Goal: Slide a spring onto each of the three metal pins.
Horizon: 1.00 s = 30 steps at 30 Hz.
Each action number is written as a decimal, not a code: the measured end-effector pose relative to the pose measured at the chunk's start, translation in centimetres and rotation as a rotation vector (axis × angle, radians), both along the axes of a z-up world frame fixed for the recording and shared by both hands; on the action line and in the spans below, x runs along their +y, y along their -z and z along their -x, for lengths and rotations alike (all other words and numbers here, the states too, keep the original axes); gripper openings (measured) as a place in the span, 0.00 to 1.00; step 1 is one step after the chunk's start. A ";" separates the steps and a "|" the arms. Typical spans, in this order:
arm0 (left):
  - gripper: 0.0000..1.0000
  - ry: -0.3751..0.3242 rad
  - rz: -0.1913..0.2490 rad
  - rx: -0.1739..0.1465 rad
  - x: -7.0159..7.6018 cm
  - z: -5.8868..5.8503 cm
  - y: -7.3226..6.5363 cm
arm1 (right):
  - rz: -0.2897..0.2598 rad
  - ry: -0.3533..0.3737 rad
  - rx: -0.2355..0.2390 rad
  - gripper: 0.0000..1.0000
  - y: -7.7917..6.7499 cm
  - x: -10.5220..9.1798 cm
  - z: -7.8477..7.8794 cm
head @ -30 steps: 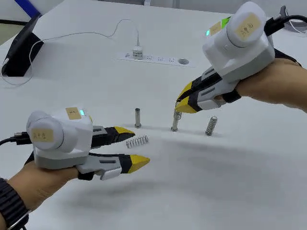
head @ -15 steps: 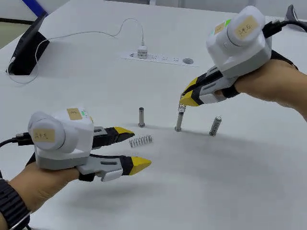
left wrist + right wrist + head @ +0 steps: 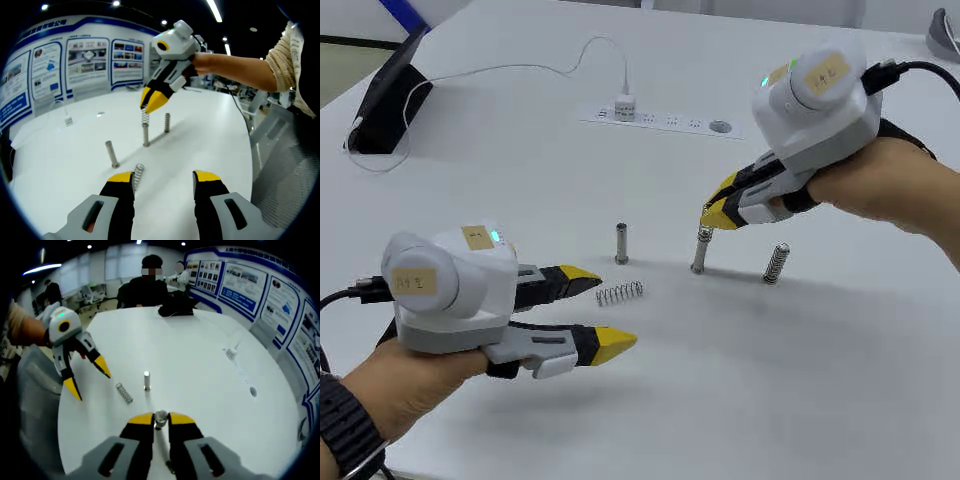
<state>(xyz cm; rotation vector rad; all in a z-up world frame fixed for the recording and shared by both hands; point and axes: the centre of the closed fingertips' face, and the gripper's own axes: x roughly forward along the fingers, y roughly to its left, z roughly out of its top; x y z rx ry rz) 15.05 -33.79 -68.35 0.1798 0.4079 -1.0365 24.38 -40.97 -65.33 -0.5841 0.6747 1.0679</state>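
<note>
While the broad white tabletop [image 3: 800,380] carries all the work, the white-and-grey left gripper [image 3: 615,312], with yellow-tipped black fingers, hovers low near the person; its fingers are wide apart and hold nothing. The matching right gripper [image 3: 713,219] hangs over the middle grey metal pin [image 3: 699,258]. Its fingers are drawn almost together around the top of a small silver coil spring [image 3: 704,236], which sits on that pin's upper part and is not yet slid down. By my reckoning one pin is finished: the right-hand grey metal pin [image 3: 776,262] wears its spring full length. Left to do: seat this second spring, then fit the loose silver spring [image 3: 620,293], which lies on the tabletop near the bare left-hand pin [image 3: 621,243].
</note>
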 end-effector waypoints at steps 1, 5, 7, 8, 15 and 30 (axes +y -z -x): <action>0.47 0.000 -0.001 0.000 0.0 0.0 0.0 | 0.000 0.002 0.002 0.12 0.1 0.0 0.0; 0.47 -0.002 0.000 0.002 0.0 0.0 0.1 | -0.001 0.015 0.017 0.12 1.0 0.0 -0.1; 0.47 -0.001 0.000 0.002 0.0 0.0 0.0 | 0.000 0.019 0.023 0.12 1.4 0.1 -0.1; 0.47 -0.001 0.000 0.002 0.0 0.0 0.0 | 0.004 0.022 0.028 0.12 1.8 0.1 -0.1; 0.47 -0.002 0.001 0.003 0.1 0.0 0.0 | 0.009 0.045 0.060 0.12 3.3 0.0 -0.2; 0.47 -0.006 0.004 0.002 0.4 0.0 0.0 | 0.024 0.064 0.070 0.14 4.3 -0.7 0.1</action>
